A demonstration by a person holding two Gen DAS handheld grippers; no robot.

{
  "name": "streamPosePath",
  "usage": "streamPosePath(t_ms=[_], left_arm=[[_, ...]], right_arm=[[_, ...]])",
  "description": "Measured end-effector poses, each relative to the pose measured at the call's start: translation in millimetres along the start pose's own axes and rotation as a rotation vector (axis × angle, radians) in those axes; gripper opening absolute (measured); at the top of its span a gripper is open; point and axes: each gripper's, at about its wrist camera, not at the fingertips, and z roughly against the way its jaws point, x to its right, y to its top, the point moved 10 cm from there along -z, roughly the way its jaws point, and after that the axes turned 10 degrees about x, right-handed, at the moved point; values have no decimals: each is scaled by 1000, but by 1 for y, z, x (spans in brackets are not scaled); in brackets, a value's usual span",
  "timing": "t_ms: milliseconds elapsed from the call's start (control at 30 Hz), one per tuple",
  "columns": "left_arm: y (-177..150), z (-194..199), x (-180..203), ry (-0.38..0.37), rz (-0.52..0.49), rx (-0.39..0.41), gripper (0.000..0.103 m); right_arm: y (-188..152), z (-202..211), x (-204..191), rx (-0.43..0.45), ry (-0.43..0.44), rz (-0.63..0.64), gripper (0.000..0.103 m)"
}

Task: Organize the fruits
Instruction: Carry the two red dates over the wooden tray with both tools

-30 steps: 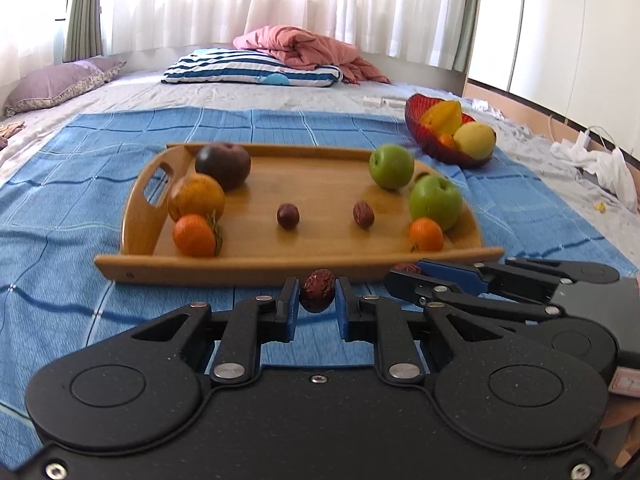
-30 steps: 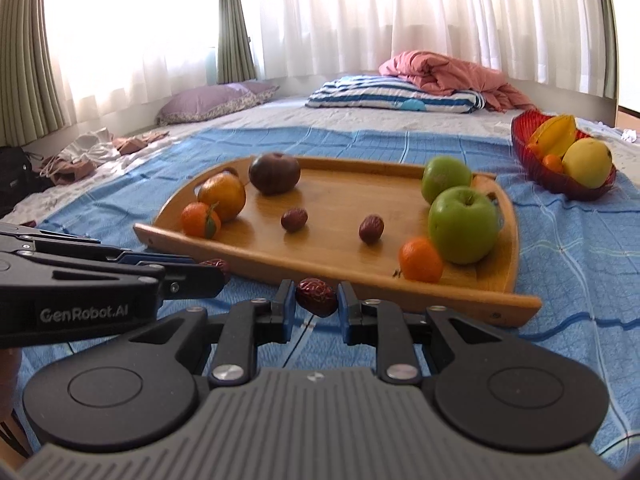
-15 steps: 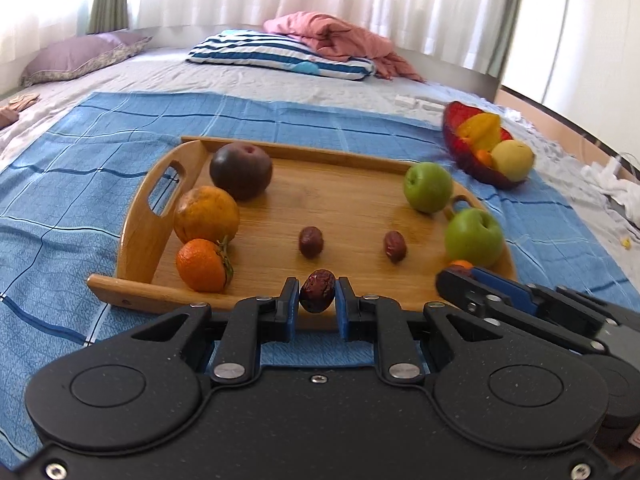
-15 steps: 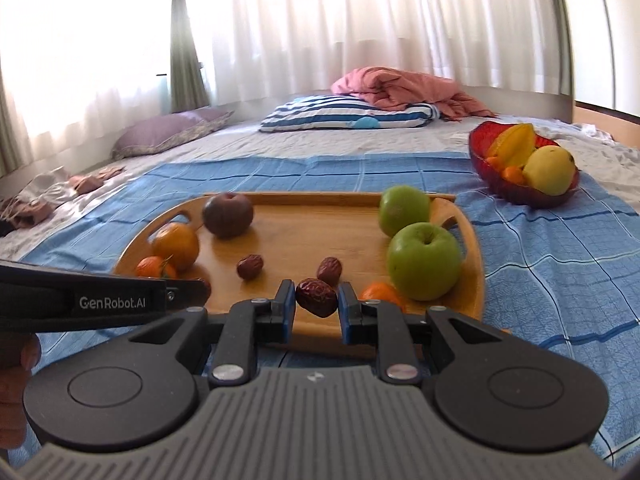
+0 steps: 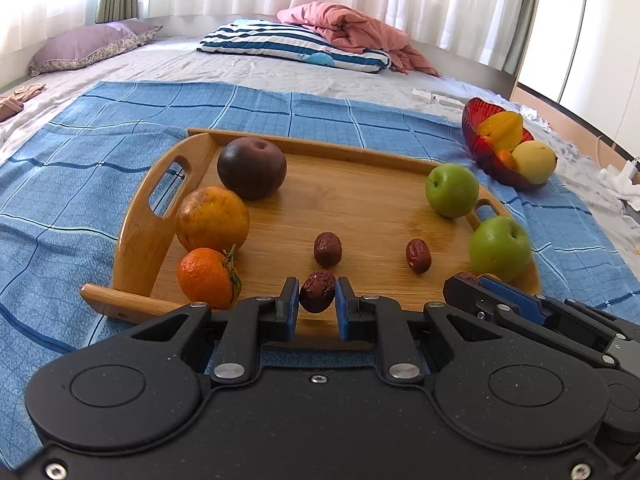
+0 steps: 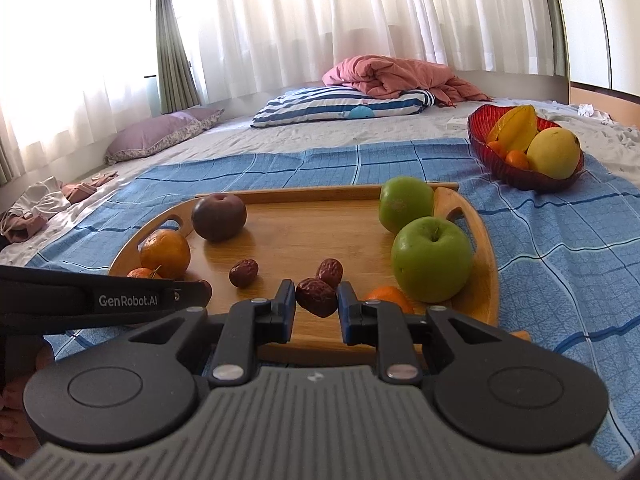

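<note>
A wooden tray (image 5: 140,224) lies on a blue checked cloth. It holds a dark plum (image 5: 251,167), an orange (image 5: 212,218), a mandarin (image 5: 206,277), two green apples (image 5: 452,189) (image 5: 499,248) and two red dates (image 5: 327,249) (image 5: 418,255). My left gripper (image 5: 317,298) is shut on a wrinkled red date (image 5: 317,290) over the tray's near edge. My right gripper (image 6: 317,300) is shut on another red date (image 6: 316,297), also above the tray's (image 6: 486,280) near part. The right gripper also shows at the lower right of the left wrist view.
A red glass bowl (image 5: 476,128) with a starfruit, a yellow fruit and small oranges sits on the cloth to the tray's far right. Beyond lie a striped pillow (image 5: 296,46), a pink blanket (image 5: 344,28) and a purple pillow (image 5: 92,46). A hand (image 6: 16,412) shows at the lower left.
Both grippers have moved forward from before the tray to over its near edge, each still gripping its date. The tray and its fruit look nearer and larger.
</note>
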Motion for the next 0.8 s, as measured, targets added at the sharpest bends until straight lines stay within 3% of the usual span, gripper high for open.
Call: streamPosePath(t_ms=[800], left_arm=[[-3,-25,-4,5,16,-39,18]], right_arm=[[-14,-26,-1,-61,-26,5,27]])
